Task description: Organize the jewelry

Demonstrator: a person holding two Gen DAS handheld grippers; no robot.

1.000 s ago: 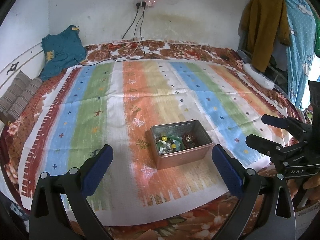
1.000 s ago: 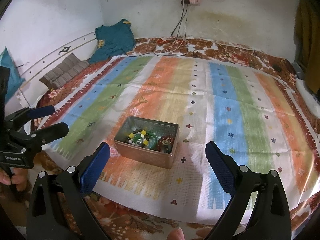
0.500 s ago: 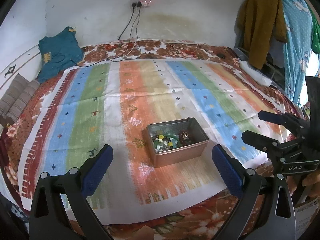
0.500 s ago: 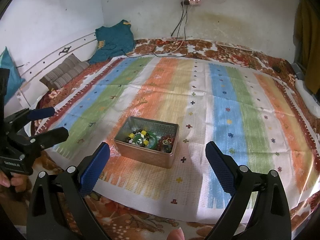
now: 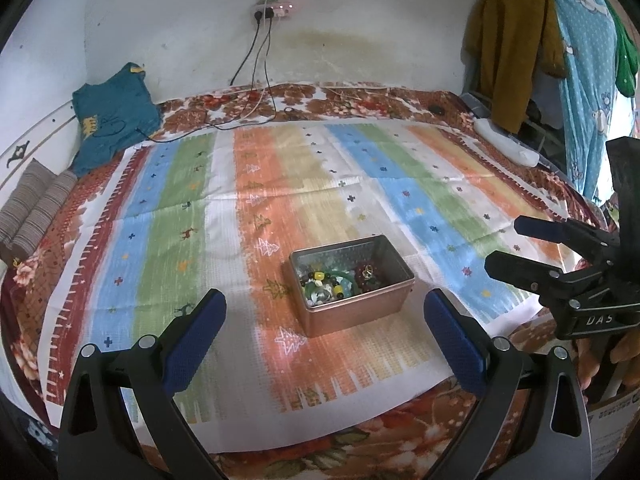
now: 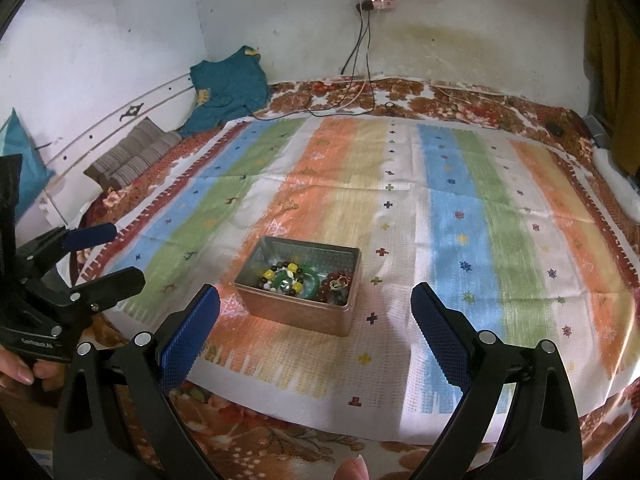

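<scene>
An open copper-coloured metal tin (image 5: 356, 308) (image 6: 296, 312) stands on the striped cloth near the bed's front edge. It holds mixed jewelry (image 5: 340, 280) (image 6: 304, 280): yellow, black and white beads, a green bangle and dark red beads. My left gripper (image 5: 324, 336) is open and empty, hovering just before the tin; it also shows in the right wrist view (image 6: 108, 256). My right gripper (image 6: 316, 328) is open and empty, short of the tin; it also shows in the left wrist view (image 5: 508, 244).
The striped cloth (image 5: 280, 184) covers a floral bedsheet (image 5: 320, 96). A teal shirt (image 5: 112, 116) and striped cushions (image 5: 36, 212) lie at the back left. Cables (image 5: 256, 64) hang from a wall socket. Clothes (image 5: 516, 48) hang at the right.
Both grippers have drawn back slightly and risen, so the tin appears a little farther away. Both stay open and empty. The tin has not moved.
</scene>
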